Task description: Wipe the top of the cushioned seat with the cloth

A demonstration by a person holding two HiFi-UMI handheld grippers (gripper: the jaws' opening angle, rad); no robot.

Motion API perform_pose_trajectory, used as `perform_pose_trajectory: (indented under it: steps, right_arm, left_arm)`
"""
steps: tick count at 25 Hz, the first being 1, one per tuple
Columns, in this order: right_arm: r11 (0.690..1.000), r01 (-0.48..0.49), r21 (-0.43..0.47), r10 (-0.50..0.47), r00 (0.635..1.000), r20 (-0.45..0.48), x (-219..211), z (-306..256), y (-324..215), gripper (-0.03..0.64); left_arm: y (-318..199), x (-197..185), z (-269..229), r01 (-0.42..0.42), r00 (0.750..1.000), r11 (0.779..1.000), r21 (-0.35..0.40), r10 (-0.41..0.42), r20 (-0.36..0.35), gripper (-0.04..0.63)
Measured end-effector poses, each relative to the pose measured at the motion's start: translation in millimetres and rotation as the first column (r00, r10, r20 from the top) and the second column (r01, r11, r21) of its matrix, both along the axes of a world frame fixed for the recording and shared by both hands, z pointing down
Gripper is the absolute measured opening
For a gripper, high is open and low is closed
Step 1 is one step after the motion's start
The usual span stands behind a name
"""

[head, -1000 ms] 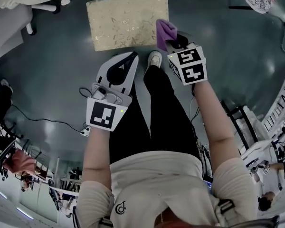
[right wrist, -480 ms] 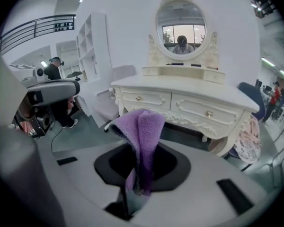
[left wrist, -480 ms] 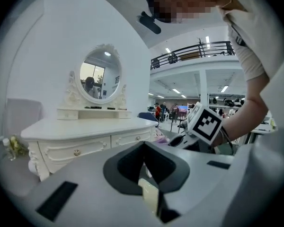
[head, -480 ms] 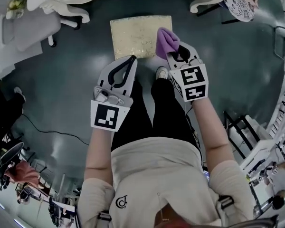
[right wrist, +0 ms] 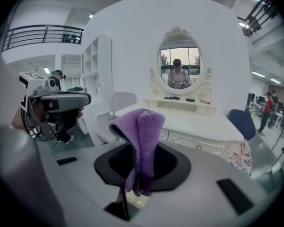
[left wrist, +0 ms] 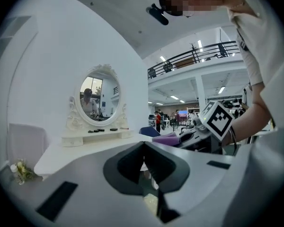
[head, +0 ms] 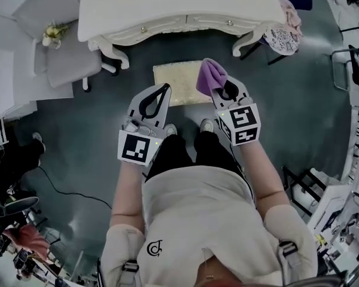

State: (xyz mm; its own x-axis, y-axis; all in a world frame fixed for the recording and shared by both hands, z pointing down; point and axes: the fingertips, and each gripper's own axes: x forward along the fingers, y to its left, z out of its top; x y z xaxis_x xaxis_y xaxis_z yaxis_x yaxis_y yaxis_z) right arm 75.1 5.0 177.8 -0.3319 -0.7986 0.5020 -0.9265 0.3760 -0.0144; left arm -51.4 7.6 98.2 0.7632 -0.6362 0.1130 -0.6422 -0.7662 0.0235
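Two grippers held above one cushioned seat (head: 175,84). Right gripper (head: 221,91) clamped on one purple cloth (head: 210,75). Left gripper (head: 163,89) closed, empty. One white dressing table (head: 167,5) beyond.

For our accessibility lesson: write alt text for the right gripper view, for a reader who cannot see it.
The right gripper is shut on a purple cloth standing up between its jaws. Behind it is a white dressing table with an oval mirror; the left gripper shows at the left.
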Motion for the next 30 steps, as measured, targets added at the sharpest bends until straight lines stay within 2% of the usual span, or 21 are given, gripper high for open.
perform_pose_trajectory:
  steps: [5,9,19,23,30]
  right_arm:
    - [0.996,-0.006,0.087,0.009,1.0,-0.026,5.2,-45.2,-2.3,0.08]
    - [0.987,-0.041,0.154,0.041,0.999,0.004,12.7,-82.0,-6.5,0.08]
    - [0.937,-0.023,0.349,0.01,0.999,0.041,22.5,-159.4,-13.5,0.08]
    - [0.924,-0.015,0.383,0.002,0.999,0.034,28.4,-168.7,-17.0,0.078]
    - [0.921,-0.015,0.39,-0.005,0.999,0.05,30.7,-165.5,-24.8,0.075]
  left_arm:
    - [-3.0,-9.7,-28.7,0.033,0.999,0.999,0.003,-0.033,-0.013,0.012]
    - [-8.0,-11.9,-56.3,0.029,1.0,0.999,0.038,-0.028,-0.014,0.012]
    - [-19.9,-14.6,-103.5,0.06,0.998,0.993,0.104,-0.059,-0.019,0.012]
    - [-22.7,-10.5,-107.7,0.067,0.998,0.991,0.114,-0.067,-0.011,0.013]
    - [-22.3,-5.7,-105.8,0.06,0.998,0.991,0.122,-0.062,0.009,0.012]
